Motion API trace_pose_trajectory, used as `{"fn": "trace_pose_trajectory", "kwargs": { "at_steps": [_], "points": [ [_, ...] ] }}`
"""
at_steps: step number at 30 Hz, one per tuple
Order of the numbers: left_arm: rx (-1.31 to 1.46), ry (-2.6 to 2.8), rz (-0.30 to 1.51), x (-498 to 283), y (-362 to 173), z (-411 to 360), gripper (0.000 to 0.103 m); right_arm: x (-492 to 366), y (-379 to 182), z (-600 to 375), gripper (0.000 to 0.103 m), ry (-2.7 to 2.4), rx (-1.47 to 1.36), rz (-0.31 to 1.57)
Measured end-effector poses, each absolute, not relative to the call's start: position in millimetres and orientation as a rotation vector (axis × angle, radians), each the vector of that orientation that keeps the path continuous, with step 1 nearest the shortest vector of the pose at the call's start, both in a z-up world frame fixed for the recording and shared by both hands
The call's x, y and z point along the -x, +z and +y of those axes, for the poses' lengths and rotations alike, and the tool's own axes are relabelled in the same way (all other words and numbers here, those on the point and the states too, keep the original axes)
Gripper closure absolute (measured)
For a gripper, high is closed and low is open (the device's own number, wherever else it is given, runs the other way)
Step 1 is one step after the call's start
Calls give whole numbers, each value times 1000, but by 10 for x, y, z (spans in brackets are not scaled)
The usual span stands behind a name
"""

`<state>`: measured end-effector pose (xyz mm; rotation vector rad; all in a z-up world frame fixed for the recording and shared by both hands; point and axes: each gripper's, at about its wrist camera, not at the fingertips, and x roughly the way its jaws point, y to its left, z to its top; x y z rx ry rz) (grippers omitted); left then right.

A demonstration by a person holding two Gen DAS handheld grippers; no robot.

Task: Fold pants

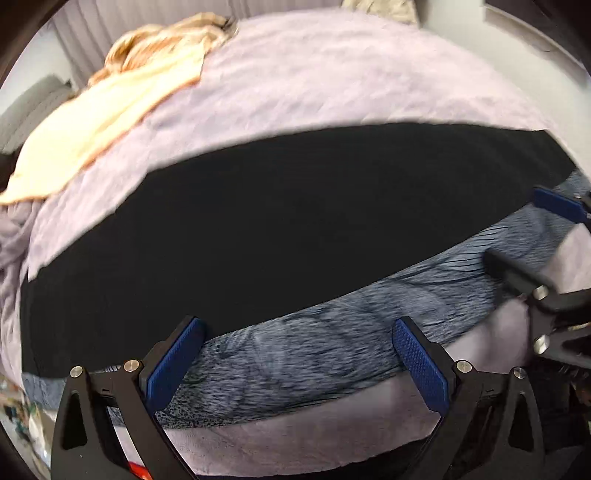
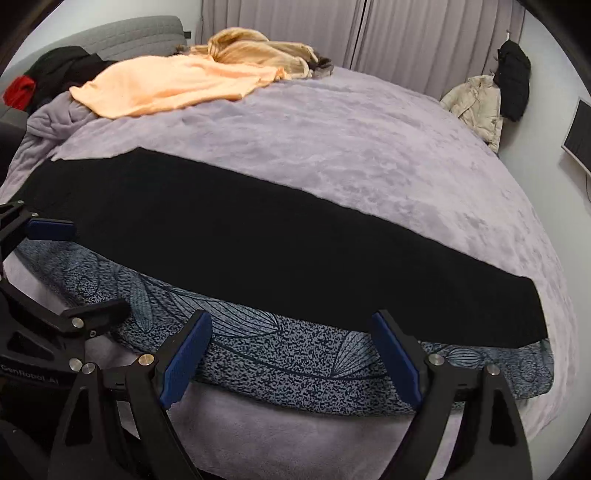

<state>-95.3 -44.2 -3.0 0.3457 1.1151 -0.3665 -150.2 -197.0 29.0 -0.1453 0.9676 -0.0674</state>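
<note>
Black pants [image 1: 277,229] [image 2: 258,236] lie flat in a long band across the bed. They partly cover a blue-grey leaf-patterned cloth [image 1: 424,288] [image 2: 288,373] that shows along their near edge. My left gripper [image 1: 299,362] hovers open above that patterned strip, with nothing gripped between its blue pads. In the right wrist view the left gripper [image 2: 74,269] shows at the left end of the pants. My right gripper [image 2: 291,354] is also open over the patterned strip and holds nothing. In the left wrist view the right gripper [image 1: 535,236] sits at the right edge.
A lilac plush blanket [image 2: 369,147] covers the bed. A peach garment [image 2: 166,86] and a tan one [image 2: 258,48] lie at the far side. Black and red clothes [image 2: 55,77] are heaped by the grey headboard [image 2: 122,33]. Jackets [image 2: 476,107] hang at the right wall.
</note>
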Motion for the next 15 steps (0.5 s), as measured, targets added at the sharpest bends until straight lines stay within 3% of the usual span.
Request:
{"fn": "trace_pose_trajectory", "kwargs": {
  "at_steps": [3, 5, 11, 15],
  "points": [
    [-289, -357, 1111, 896, 7, -230, 0, 1583, 216, -2246, 12, -148, 167, 976],
    [-266, -333, 1116, 867, 8, -87, 0, 1707, 268, -2603, 4, -228, 133, 982],
    [-202, -294, 1159, 768, -26, 333, 0, 2038, 286, -3683, 1, -436, -41, 1024],
    [-146, -272, 1122, 703, 170, 394, 0, 2002, 512, -3604, 1, -419, -71, 964]
  ]
}}
